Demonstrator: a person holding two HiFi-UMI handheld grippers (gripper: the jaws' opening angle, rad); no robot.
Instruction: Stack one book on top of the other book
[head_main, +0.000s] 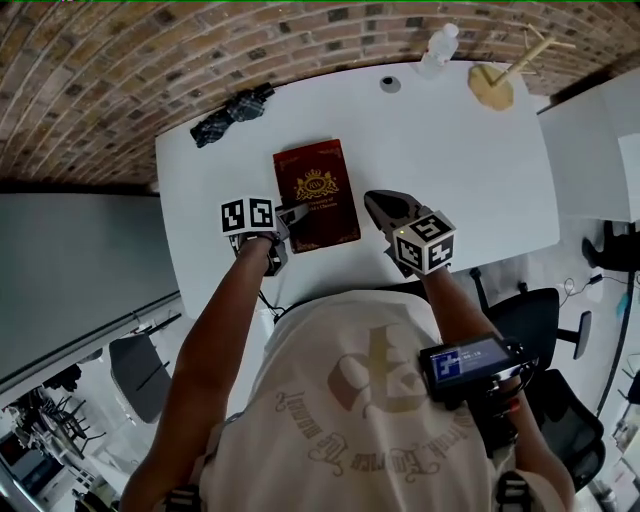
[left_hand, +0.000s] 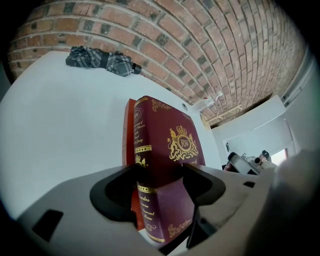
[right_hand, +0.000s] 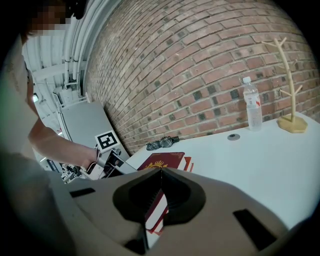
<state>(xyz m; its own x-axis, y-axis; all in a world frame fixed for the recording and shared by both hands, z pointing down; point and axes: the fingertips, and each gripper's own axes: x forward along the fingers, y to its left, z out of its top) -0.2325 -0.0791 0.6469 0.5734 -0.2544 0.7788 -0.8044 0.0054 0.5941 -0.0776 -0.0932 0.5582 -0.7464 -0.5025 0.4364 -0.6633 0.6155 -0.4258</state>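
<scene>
Black-padded jaws of the left gripper (head_main: 288, 222) clamp the near left corner of the maroon book (head_main: 316, 190), which lies mid-table on the white table (head_main: 450, 160), flat atop an orange book (left_hand: 128, 135) that peeks out at its left edge. The stack looks made; the next move is probably letting go and backing away without dragging the cover. The right gripper (head_main: 380, 208) hovers just right, jaws together, empty.

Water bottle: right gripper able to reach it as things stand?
Probably yes: only bare table lies between the right gripper and the water bottle at the far edge, but its jaws are shut.
</scene>
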